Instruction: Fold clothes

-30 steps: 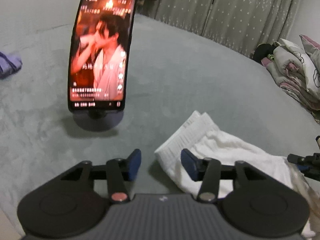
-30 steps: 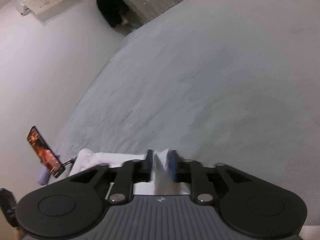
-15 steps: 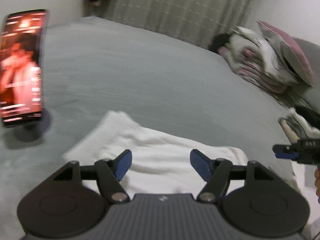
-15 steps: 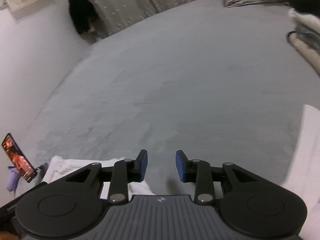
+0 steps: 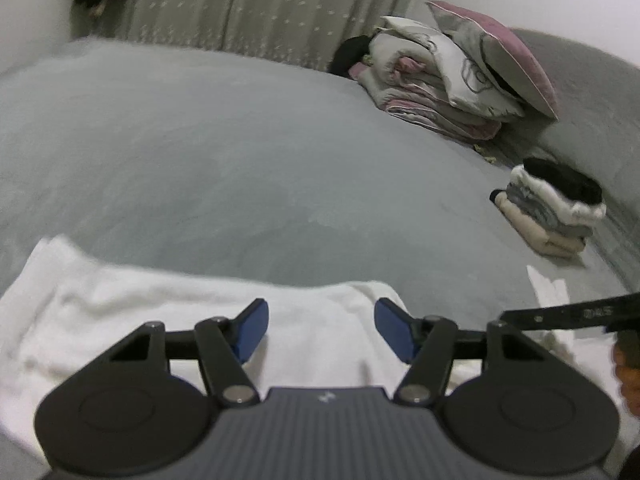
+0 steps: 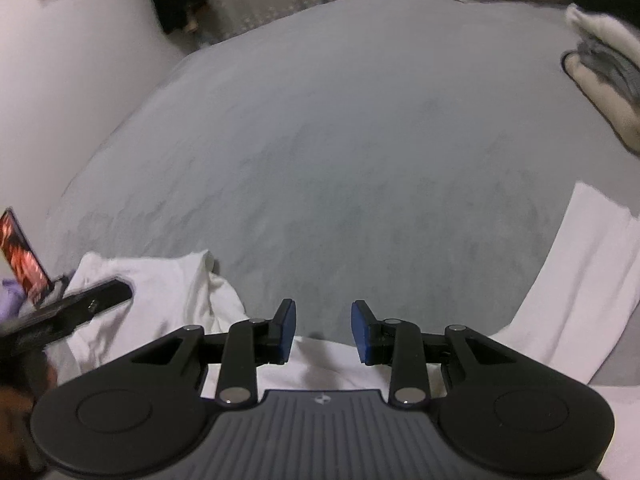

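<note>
A white garment point(image 5: 132, 312) lies spread on the grey bed near the front edge. My left gripper point(image 5: 320, 330) hovers over its middle, open, with nothing between the blue pads. In the right wrist view the same white garment point(image 6: 160, 284) lies bunched at lower left and passes under my right gripper point(image 6: 323, 330), which is open and empty. Another white stretch of cloth point(image 6: 580, 280) runs up the right side. The other gripper's black body point(image 6: 72, 312) shows at the left, and a black part of the right gripper point(image 5: 572, 314) shows at the right of the left wrist view.
A stack of folded clothes point(image 5: 552, 208) sits at the right on the grey bed point(image 5: 240, 152). Pillows and folded bedding point(image 5: 452, 72) are piled at the back by the curtain point(image 5: 260, 8). A lit phone on a stand point(image 6: 22, 256) stands at the far left.
The right gripper let go of the white cloth and opened. The left gripper swung right, from the phone toward the garment's middle, and its jaws widened. The phone left its view.
</note>
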`<state>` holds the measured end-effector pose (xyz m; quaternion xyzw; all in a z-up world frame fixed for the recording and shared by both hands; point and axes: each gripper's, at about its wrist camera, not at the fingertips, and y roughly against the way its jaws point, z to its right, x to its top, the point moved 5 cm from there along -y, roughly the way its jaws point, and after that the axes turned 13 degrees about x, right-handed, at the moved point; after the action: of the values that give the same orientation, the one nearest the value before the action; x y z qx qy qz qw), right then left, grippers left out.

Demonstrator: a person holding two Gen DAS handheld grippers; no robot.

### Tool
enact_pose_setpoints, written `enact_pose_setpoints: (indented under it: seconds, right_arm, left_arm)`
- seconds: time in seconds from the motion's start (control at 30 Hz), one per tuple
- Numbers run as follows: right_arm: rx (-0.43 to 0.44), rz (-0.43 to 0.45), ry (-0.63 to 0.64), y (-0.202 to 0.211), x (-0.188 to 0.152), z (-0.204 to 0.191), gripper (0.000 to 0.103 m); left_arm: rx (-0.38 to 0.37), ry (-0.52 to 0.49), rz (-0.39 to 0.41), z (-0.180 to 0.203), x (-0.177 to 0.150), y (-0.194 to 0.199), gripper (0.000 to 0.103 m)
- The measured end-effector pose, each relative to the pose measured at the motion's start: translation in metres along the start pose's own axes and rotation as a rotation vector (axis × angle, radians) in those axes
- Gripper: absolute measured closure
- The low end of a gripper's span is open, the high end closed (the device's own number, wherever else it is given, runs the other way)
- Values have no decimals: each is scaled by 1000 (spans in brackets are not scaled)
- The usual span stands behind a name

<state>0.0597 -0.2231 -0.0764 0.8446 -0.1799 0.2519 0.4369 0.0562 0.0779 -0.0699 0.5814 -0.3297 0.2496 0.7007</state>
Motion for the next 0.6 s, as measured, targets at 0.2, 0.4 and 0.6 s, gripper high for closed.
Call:
enact_pose_setpoints:
  seconds: [0.2, 0.4, 0.6]
  right_arm:
    - [-52, -41, 165, 14, -10, 4, 72]
    - [-103, -72, 254, 12, -24, 11, 73]
    - [-149, -79, 402, 13, -42, 0, 78]
  left_arm:
    - [-2, -129, 15, 20, 8, -27, 43]
    - [25, -220, -4, 40, 10, -52, 43]
    - [26, -291, 6, 51, 5, -61, 43]
